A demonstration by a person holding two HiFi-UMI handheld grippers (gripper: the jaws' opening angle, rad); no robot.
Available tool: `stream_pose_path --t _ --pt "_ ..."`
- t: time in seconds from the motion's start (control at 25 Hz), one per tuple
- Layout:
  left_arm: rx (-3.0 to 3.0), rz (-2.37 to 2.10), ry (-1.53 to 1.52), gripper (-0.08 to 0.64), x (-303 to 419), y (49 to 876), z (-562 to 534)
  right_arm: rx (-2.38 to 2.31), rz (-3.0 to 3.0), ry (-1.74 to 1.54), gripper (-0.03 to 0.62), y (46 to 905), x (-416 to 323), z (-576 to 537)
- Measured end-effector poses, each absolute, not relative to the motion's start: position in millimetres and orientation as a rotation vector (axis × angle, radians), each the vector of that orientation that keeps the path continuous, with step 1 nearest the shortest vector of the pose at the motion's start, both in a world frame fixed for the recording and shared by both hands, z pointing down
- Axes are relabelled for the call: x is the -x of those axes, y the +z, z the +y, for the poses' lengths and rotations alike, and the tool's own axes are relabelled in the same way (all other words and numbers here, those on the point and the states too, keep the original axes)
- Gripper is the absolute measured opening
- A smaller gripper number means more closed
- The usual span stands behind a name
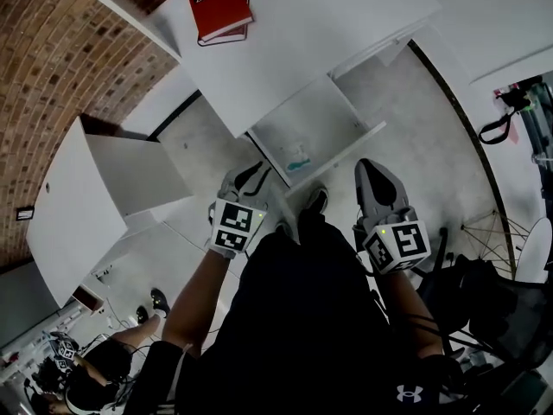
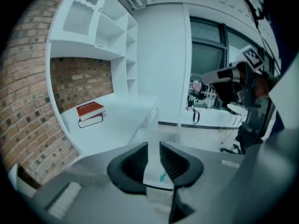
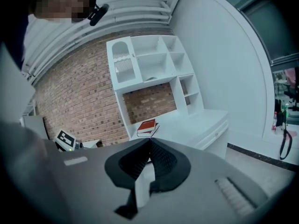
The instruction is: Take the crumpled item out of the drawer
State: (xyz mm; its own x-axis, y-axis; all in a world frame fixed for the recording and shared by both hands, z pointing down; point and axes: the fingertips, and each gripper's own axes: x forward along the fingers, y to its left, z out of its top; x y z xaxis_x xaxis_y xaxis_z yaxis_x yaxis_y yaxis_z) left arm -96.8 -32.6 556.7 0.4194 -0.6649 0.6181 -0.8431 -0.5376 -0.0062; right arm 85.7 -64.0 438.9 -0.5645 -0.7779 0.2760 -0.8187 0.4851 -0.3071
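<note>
The crumpled item (image 1: pixel 296 157), a pale scrap with a teal mark, lies in the open drawer (image 1: pixel 321 115) near its front edge, under the white desk (image 1: pixel 337 24); in the left gripper view the same scrap (image 2: pixel 158 175) shows through the gap between that gripper's jaws. The left gripper (image 1: pixel 251 178) hovers just beside the drawer's near corner, close to the item but not touching it; its 2 jaws stand narrowly apart, their ribbed pads pressing on nothing (image 2: pixel 153 146). The right gripper (image 1: pixel 373 175) hangs on the other side of the drawer front, over the grey floor (image 1: pixel 406 111), well apart from the item; in its own view the tips of its 2 jaws meet (image 3: pixel 149 143), closed with nothing between them. Each gripper carries 1 marker cube facing the head camera; the person's dark clothing fills the lower middle of that view. On the desk top a red book (image 1: pixel 221 7) rests on a second book, well away from the drawer; both gripper views catch it too (image 2: pixel 90 111) (image 3: pixel 146 125). A brick wall (image 1: pixel 52 59) runs behind the desk, with a white shelf unit (image 3: pixel 149 64) mounted against it. Another person (image 1: pixel 95 379) is at the lower left of the head view.
</note>
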Motion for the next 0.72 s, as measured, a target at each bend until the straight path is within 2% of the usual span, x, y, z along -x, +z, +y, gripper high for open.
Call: stream_pose_path --t 0.36,0.72 --pt "-2.378 -1.160 1.167 0.087 83 644 -62 -1.413 -2.535 0.721 0.003 471 -107 -87" --pt "-2.403 -0.734 1.461 0.087 52 754 -65 -1.534 -2.372 0.812 0.003 499 -122 -86"
